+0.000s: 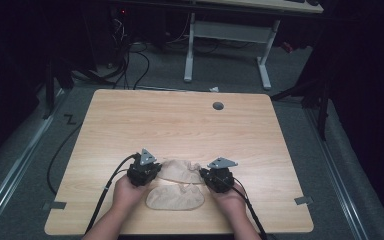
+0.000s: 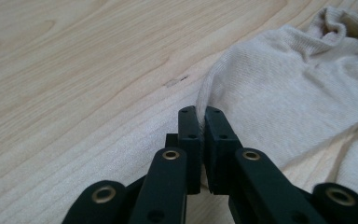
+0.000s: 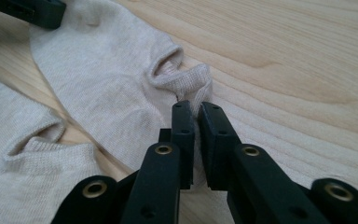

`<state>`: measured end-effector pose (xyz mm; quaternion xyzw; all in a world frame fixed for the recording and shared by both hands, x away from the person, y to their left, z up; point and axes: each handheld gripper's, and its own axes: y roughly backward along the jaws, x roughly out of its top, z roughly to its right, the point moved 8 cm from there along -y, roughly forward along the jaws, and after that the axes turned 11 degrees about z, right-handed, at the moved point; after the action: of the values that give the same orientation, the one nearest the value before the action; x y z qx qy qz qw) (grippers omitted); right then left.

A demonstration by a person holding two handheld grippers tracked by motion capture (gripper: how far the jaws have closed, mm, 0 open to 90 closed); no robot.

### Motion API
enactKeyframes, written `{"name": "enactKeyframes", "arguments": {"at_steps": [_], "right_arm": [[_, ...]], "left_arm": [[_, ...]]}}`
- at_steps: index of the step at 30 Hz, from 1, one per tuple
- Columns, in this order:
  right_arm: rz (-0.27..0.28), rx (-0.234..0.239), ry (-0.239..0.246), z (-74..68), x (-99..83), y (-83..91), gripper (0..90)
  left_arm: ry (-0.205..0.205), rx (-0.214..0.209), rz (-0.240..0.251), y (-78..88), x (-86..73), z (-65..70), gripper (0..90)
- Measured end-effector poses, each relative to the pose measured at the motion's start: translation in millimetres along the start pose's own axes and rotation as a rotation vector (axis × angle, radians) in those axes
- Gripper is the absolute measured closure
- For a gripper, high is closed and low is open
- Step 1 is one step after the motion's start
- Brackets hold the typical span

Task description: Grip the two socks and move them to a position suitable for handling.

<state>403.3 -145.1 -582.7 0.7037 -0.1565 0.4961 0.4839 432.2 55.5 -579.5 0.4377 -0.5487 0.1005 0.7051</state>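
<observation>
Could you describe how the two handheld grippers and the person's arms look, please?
Each hand carries a black gripper: the left gripper and the right gripper. Each has two flat black jaws on arms with brass-coloured rivets, a grey three-cornered plate on top and a black cable trailing back along the forearm. No sleeves show on the forearms.

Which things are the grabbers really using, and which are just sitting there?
In use:
- far sock, pinched at one edge by the left gripper and at the other by the right gripper

Just lying about:
- near sock, flat and untouched
- table, bare wood underneath
- grey desk frame on the floor behind
</observation>
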Motion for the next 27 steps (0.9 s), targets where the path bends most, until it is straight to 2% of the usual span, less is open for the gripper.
{"name": "enactKeyframes", "arguments": {"at_steps": [6,14,27], "right_arm": [[0.054,-0.008,0.019,-1.4,6.2,6.8,85.2],[0.113,-0.015,0.026,-2.8,15.7,20.0,85.2],[0.132,0.0,0.052,-10.5,18.8,27.0,85.1]], "left_arm": [[0.01,-0.004,0.051,6.5,5.8,2.7,86.6],[0.009,-0.017,0.12,26.8,15.5,10.0,86.6],[0.037,-0.02,0.132,47.0,14.4,15.8,86.6]]}}
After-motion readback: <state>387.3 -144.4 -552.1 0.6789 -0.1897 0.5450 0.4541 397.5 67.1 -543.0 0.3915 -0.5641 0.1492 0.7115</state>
